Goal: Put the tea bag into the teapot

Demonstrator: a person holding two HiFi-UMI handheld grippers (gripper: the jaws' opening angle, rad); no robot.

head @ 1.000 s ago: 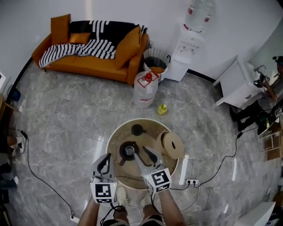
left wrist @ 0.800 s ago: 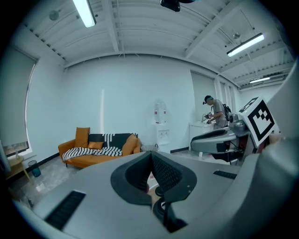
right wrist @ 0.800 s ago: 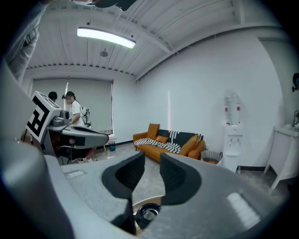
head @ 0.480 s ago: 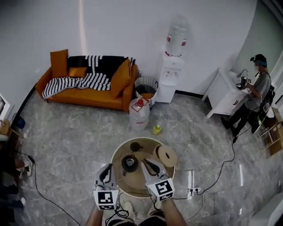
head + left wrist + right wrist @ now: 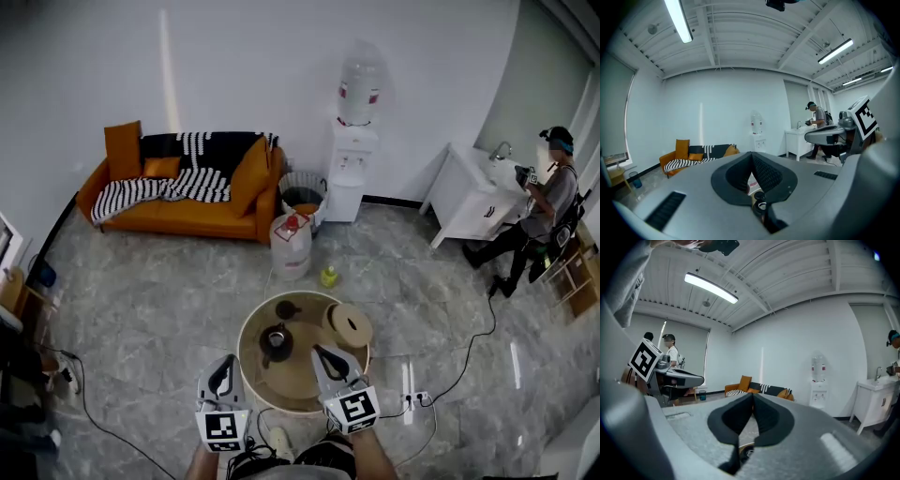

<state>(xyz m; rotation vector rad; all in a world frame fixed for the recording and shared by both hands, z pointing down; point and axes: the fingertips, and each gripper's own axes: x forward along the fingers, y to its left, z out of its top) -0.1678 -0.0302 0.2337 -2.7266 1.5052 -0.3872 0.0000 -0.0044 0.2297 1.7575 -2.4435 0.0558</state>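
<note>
A dark teapot [image 5: 277, 342] stands with its top open on the round wooden table [image 5: 298, 380]. Its small dark lid [image 5: 288, 308] lies behind it, and a round wooden disc [image 5: 349, 324] rests at the table's right rim. My right gripper [image 5: 322, 351] hovers over the table's front right, to the right of the teapot, jaws shut with nothing seen between them [image 5: 752, 395]. My left gripper [image 5: 225, 360] is at the table's front left edge, also shut [image 5: 751, 153]. The teapot [image 5: 759, 206] shows through the gap below its jaws. No tea bag is visible in any view.
An orange sofa [image 5: 178, 183], a water dispenser [image 5: 352, 159], a waste basket [image 5: 302, 192] and a water jug [image 5: 291, 246] stand beyond the table. A small yellow bottle [image 5: 328, 277] sits on the floor. A person [image 5: 544, 211] stands by a white cabinet [image 5: 464, 202]. Cables and a power strip [image 5: 412, 398] lie right of the table.
The right gripper's jaws have gone from wide open to shut. Both grippers have drawn back from the teapot toward the table's near edge, and the head view now takes in more of the room.
</note>
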